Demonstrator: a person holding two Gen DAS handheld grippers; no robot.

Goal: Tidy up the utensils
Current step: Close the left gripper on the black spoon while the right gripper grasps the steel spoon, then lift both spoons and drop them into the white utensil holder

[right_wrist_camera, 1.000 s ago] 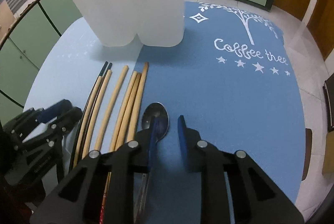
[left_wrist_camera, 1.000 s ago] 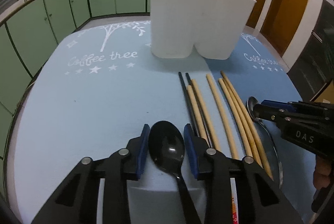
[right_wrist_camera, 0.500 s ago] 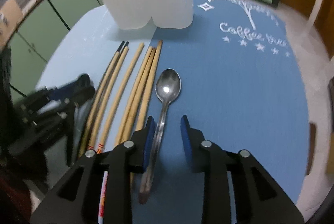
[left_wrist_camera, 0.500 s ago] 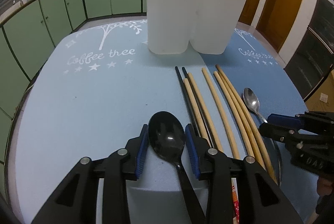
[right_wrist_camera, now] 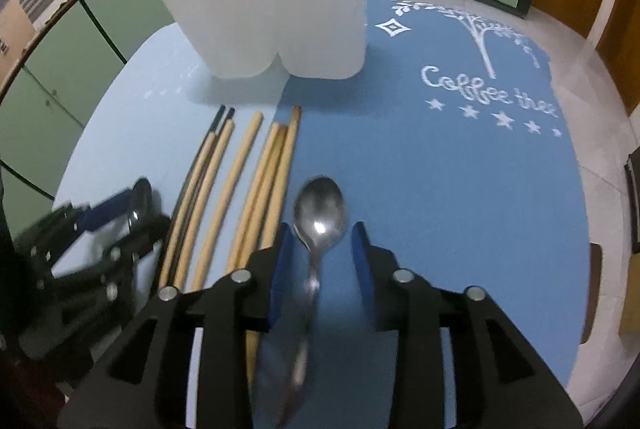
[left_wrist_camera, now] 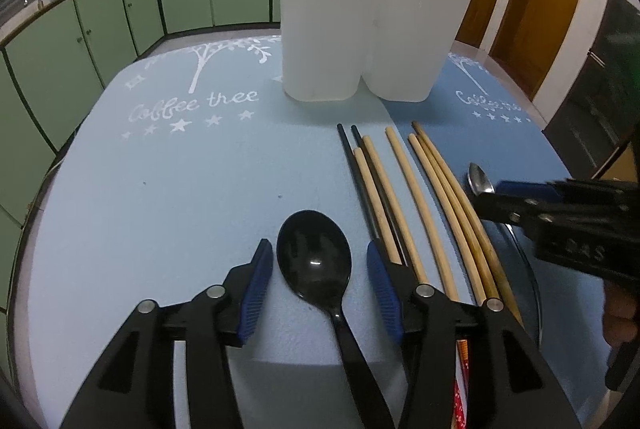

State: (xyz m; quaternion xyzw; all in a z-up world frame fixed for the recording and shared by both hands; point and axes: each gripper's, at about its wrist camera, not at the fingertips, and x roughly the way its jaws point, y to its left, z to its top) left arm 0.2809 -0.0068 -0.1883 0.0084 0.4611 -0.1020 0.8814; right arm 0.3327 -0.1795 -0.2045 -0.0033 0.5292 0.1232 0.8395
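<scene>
Left wrist view: the left gripper stands open, its ribbed blue pads either side of a glossy black plastic spoon lying flat near the table's near edge. Smooth wooden chopsticks lie alongside, before a white two-lobed plastic holder.

Right wrist view: the right gripper is open around a shiny steel spoon on the blue mat, beside the chopsticks.

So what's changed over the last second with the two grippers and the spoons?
The right gripper pulled back along the shiny metal spoon and opened wider; its fingers now flank the bowl and neck. The left gripper also opened wider around the black plastic spoon. Neither has closed on a spoon. The wooden and black chopsticks, white two-compartment holder and blue tablecloth stayed put.
</scene>
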